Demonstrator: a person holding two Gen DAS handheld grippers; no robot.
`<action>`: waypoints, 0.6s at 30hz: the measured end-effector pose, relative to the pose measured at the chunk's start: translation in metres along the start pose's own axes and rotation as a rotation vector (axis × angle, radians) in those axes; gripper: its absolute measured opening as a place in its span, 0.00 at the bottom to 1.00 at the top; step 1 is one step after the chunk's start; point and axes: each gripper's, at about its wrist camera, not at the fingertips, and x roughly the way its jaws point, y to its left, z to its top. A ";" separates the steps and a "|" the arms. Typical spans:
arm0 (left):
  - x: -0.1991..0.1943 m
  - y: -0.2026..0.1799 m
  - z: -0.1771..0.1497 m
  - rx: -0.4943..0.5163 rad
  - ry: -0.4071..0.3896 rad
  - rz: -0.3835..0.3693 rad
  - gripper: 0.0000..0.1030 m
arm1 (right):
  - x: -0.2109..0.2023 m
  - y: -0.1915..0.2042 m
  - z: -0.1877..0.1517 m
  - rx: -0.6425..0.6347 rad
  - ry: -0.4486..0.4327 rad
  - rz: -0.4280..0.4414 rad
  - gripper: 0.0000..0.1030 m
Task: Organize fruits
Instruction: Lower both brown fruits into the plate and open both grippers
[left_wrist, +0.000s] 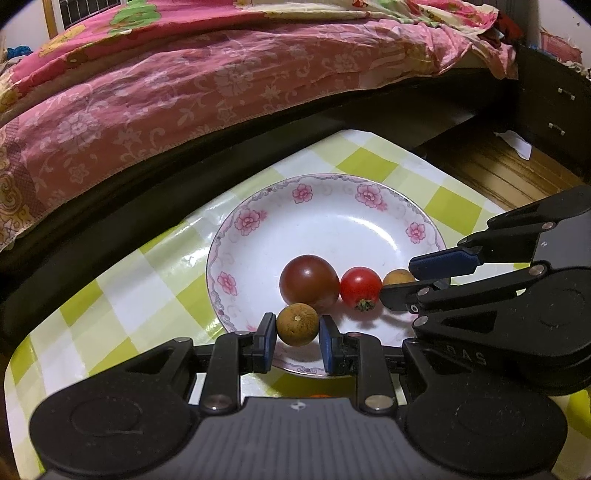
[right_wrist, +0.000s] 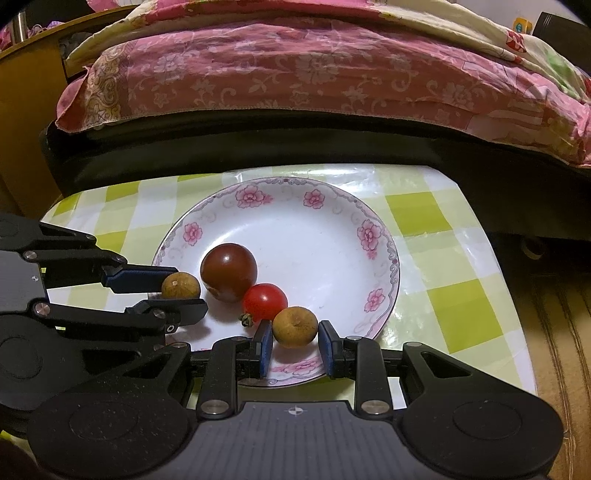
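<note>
Taking the flowered plate (right_wrist: 380, 258) as the landmark and reading the right wrist view from left to right: the left gripper (right_wrist: 184, 293) reaches in over the plate's left rim, its jaws pinching a brown longan (right_wrist: 181, 285). Just right of that, inside the plate, sits a dark tomato (right_wrist: 229, 271), and against its lower right side a red cherry tomato (right_wrist: 265, 301). Touching the cherry tomato, at the plate's near edge, is a second longan (right_wrist: 294, 326), held between the jaws of the right gripper (right_wrist: 295, 343); the pads sit close on both flanks, so I read this as a pinch as well, though a sliver of gap on the right pad cannot be ruled out.

In my judgement the task is well along: both tomatoes rest on the plate, and both longans are over it but not yet let go. What seems left is releasing them so they settle without rolling. Whether more fruit waits off the plate cannot be told; nothing else shows on the cloth.

The plate stands on a worktop (right_wrist: 454, 306) covered with a glossy green-and-white check cloth. Beyond the plate's far rim runs a dark bed frame, topped by a pink floral quilt (right_wrist: 295, 74). Right of the plate, past the worktop's edge, is wooden floor (right_wrist: 561, 332).
</note>
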 end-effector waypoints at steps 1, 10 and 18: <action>0.000 0.000 0.000 -0.001 -0.001 0.000 0.32 | 0.000 0.000 0.000 0.001 -0.003 0.000 0.23; -0.005 -0.001 0.003 0.005 -0.013 -0.003 0.33 | -0.003 0.000 0.000 0.003 -0.013 -0.007 0.26; -0.009 -0.001 0.003 0.004 -0.023 0.000 0.33 | -0.007 0.001 0.002 -0.007 -0.023 -0.014 0.27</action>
